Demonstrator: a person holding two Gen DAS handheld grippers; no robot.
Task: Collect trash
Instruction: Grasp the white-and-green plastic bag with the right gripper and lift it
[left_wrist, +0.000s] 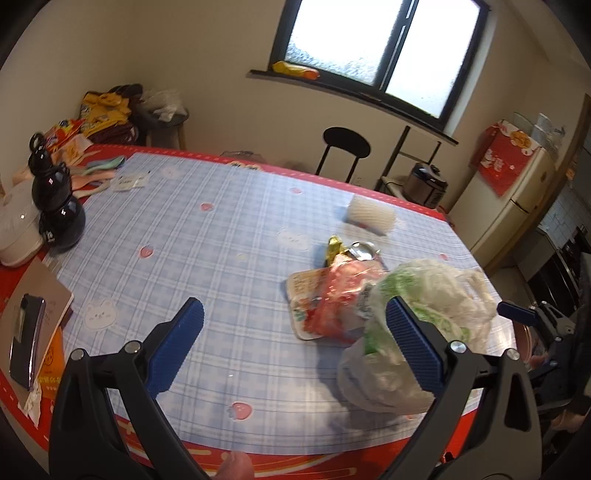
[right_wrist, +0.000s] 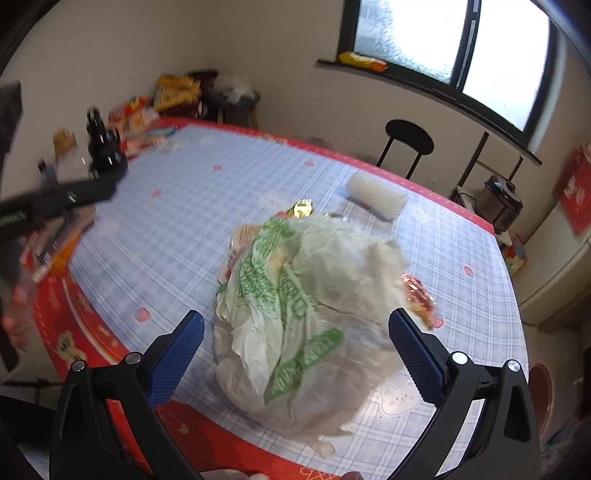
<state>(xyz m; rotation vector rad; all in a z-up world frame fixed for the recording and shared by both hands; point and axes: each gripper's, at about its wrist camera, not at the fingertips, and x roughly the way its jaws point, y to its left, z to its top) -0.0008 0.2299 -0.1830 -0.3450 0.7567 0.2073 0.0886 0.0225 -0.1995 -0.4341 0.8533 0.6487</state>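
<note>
The crumpled white plastic bag with green print (right_wrist: 295, 314) lies on the blue-checked, red-bordered worktop (right_wrist: 192, 173), filling the centre of the right wrist view and sitting at the lower right of the left wrist view; it probably serves as the sack for the collected trash, which would explain why both tools face it. The right gripper (right_wrist: 295, 354) hangs above it with its blue pads spread wide and nothing between them, the bag framed between the jaws as if lined up for a grab. The left gripper (left_wrist: 295, 343) is likewise spread and empty; the bag's edge shows beside its right pad, though contact cannot be judged. Just beyond the bag lie a flattened red-and-white snack wrapper (left_wrist: 321, 306), a gold foil scrap (left_wrist: 334, 247) and a shiny metal can lid (left_wrist: 364, 249), clustered so they are within easy reach of the bag. Farther off, toward the upper right, a white foam mesh sleeve (left_wrist: 371, 214) rests alone.
</note>
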